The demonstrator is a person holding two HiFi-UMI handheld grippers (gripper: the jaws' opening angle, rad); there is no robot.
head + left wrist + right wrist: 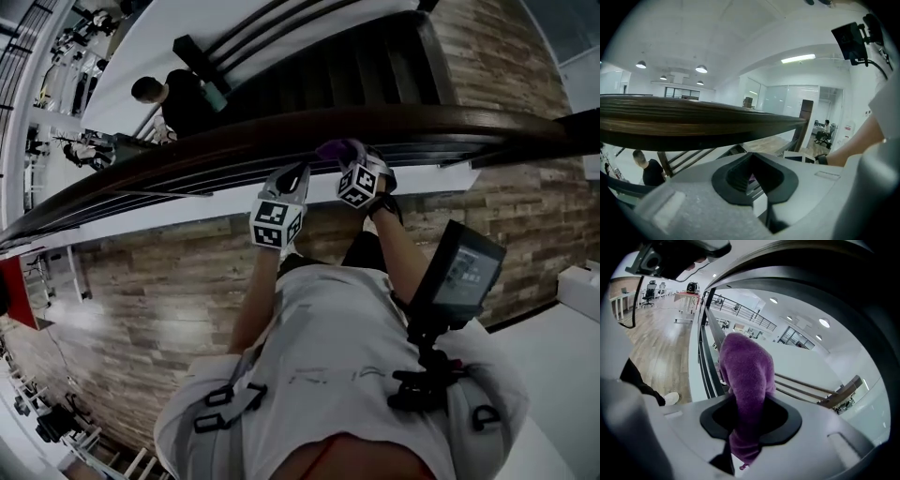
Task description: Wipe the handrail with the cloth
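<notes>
Wiping is in hand: the right gripper (352,156) pinches the purple cloth (745,376) at the handrail (187,155). The left gripper (294,175), narrow and empty, waits beside it. Next, I judge, comes a pressing slide along the rail.

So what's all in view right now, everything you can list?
handrail: one, dark brown wood, curving across in front of the person
railing bars: several, dark, under the handrail
stairs: one flight, dark, beyond the handrail
floor: brown wood planks, on the person's side
bystander: one, dark top, beyond the handrail by the stairs
seated person: one, far off at a desk
cloth: one, purple, pinched in the right gripper at the handrail
screen: one, dark, on a mount at the person's chest
left gripper: grey, jaws together, empty, just below the handrail
right gripper: grey, closed on the cloth
</notes>
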